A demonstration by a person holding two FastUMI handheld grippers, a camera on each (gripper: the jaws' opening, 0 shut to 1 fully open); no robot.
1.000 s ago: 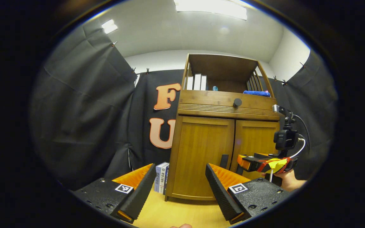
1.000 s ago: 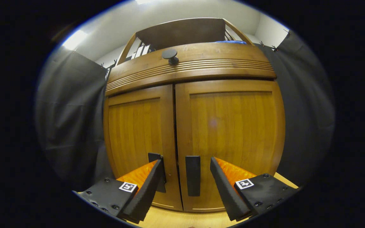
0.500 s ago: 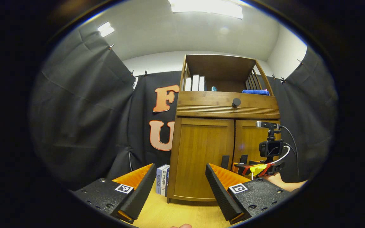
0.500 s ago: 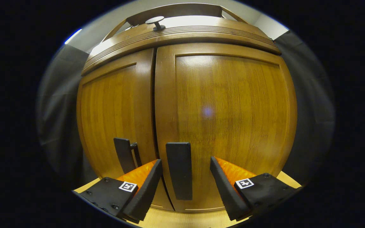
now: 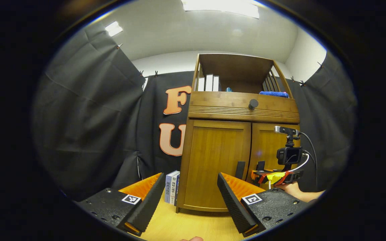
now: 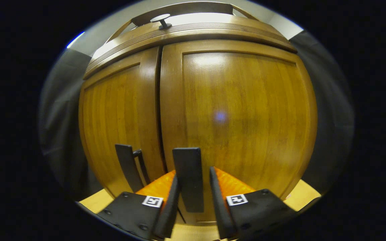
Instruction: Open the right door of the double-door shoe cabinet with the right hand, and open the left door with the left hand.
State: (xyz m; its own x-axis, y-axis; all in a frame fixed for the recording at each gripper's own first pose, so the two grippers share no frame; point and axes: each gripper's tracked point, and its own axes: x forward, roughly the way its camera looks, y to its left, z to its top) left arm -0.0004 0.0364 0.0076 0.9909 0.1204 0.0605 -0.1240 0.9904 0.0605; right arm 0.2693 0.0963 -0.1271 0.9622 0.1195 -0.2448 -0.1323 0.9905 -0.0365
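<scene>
Jaws on my right gripper [image 6: 193, 201] are narrowed around the right door handle [image 6: 188, 179], fingers hugging both its sides; can't tell if they press it yet. Left gripper [image 5: 189, 201] is spread wide, holding nothing, well back from the shoe cabinet [image 5: 240, 113]. Both cabinet doors look shut: right door [image 6: 243, 120] and left door [image 6: 119, 124] meet at the centre seam, left door handle [image 6: 127, 167] just beside the right one. To do this step well I'd finish the squeeze, then pull back along an arc around the right-edge hinge, not straight out, so I don't slip off. Books [image 5: 172, 186] stand beside the cabinet's left foot, near the left door's swing, watch that later
</scene>
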